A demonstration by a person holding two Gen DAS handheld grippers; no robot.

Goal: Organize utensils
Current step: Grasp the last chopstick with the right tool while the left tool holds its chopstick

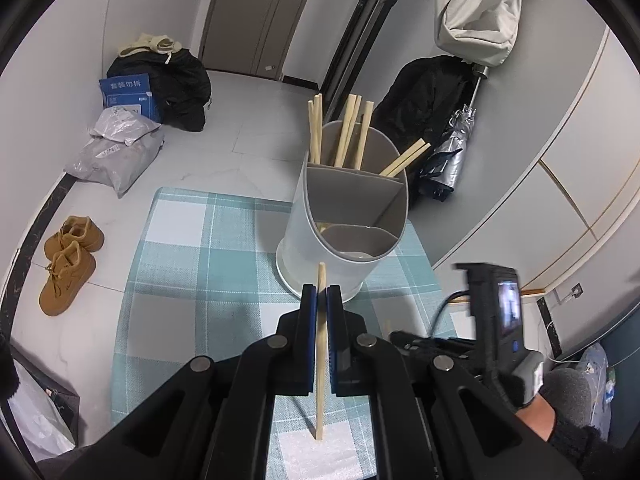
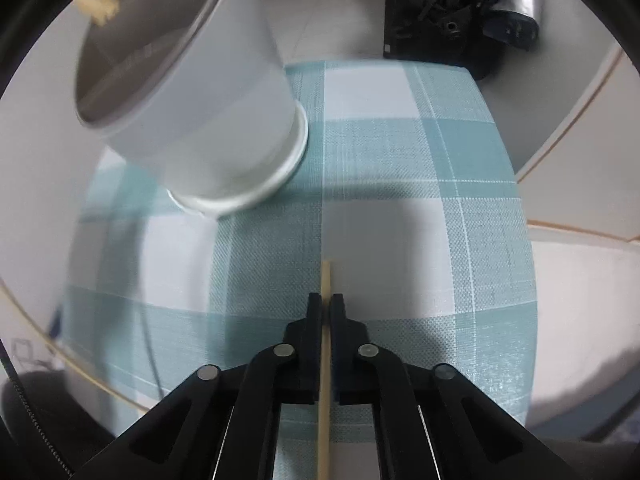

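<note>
Your left gripper is clamped on one wooden chopstick, which runs between the pads with its tip pointing toward 12 o'clock. Your right gripper is closed on a second chopstick in the same way, low over the checked tablecloth.

The utensil holder stands on the cloth at 12 o'clock from the left gripper and at 10 o'clock from the right. Its far compartment already holds several chopsticks; the near compartments look nearly empty.

Procedure, as judged:
1. Lift each chopstick clear of the holder's rim.
2. Tilt it toward upright above the far compartment.
3. Release only once its lower end is inside.

Legible writing: a blue box on the floor at 10 o'clock in the left view reads "套装勿拆".
</note>
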